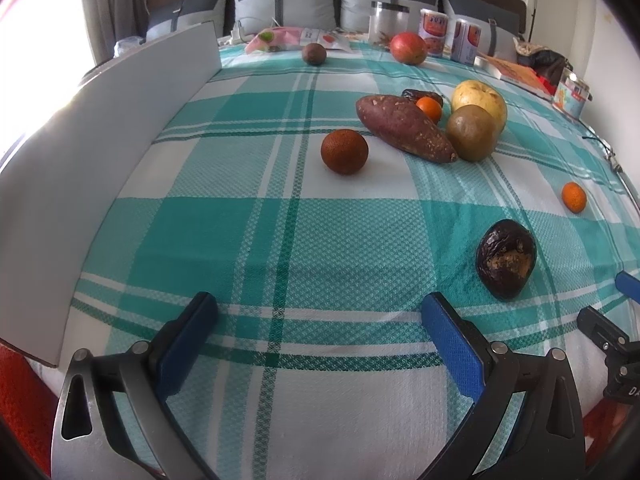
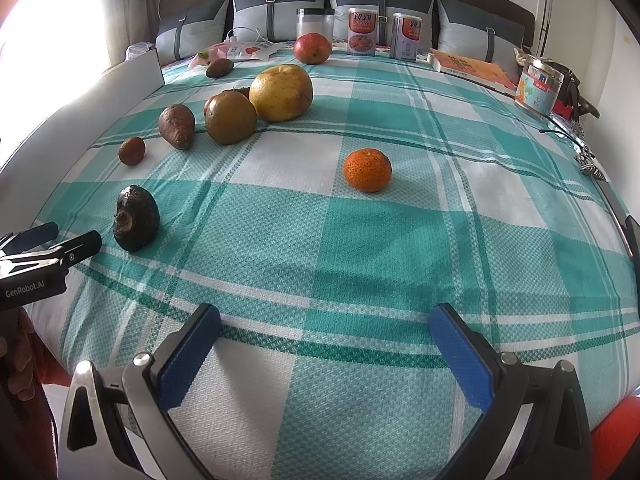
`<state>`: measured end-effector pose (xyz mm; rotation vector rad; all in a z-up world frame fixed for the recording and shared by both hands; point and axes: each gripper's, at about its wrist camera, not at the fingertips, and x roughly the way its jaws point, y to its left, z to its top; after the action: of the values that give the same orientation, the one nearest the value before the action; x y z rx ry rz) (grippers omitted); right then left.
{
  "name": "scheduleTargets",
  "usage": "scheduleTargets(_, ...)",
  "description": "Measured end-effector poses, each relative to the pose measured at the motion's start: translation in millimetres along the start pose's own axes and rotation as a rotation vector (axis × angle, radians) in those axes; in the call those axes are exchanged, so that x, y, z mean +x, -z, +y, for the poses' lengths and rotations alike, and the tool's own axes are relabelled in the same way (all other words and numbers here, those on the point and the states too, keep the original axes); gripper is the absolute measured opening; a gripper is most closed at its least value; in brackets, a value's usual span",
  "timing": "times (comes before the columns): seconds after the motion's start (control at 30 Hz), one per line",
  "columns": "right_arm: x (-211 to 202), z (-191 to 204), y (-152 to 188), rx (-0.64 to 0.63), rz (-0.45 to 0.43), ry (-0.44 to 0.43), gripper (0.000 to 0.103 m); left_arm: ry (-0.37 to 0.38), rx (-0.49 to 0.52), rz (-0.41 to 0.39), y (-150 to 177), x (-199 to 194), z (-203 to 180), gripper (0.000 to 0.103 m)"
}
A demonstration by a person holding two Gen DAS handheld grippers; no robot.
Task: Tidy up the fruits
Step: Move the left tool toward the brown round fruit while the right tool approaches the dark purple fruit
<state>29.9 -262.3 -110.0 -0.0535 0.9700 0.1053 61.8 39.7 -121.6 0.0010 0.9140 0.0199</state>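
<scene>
On the bed (image 2: 400, 240), fruits lie scattered: orange (image 2: 367, 170) alone, dark avocado (image 2: 136, 218) near left gripper (image 1: 320, 344). Both it and right gripper (image 2: 324, 348) hover empty, fingers spread. Sorting seems barely begun.

The sweet potato (image 1: 404, 128) is covering part of the small orange (image 1: 429, 109) behind it, and that orange is in turn hiding most of a dark wrinkled fruit (image 1: 416, 94), whose kind is staying unclear. From the right wrist view, the brown round fruit (image 2: 231, 117) and the yellow apple (image 2: 281, 92) are blocking all but a sliver of that same dark fruit. The right gripper (image 1: 622, 300) is being cut off by the frame edge in the left view, so its jaw opening is not showing there. The print on the cans (image 2: 362, 32) is reading too small. The white board (image 1: 100, 152) is running out of frame at left.
</scene>
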Motion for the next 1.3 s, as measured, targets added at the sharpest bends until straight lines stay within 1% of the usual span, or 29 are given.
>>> scheduleTargets(0.17,0.5,-0.2,0.8,-0.009,-0.004,-0.005,0.103,0.004,0.004,-0.015,1.1,-0.1,0.2,0.103)
scheduleTargets(0.37,0.7,-0.4,0.8,-0.018,-0.005,-0.014,0.103,0.006,0.011,-0.002,-0.8,0.5,-0.7,0.103)
scheduleTargets(1.3,0.9,-0.2,1.3,-0.022,-0.008,-0.019,0.103,0.0,0.001,-0.01,-3.5,2.7,-0.3,0.103)
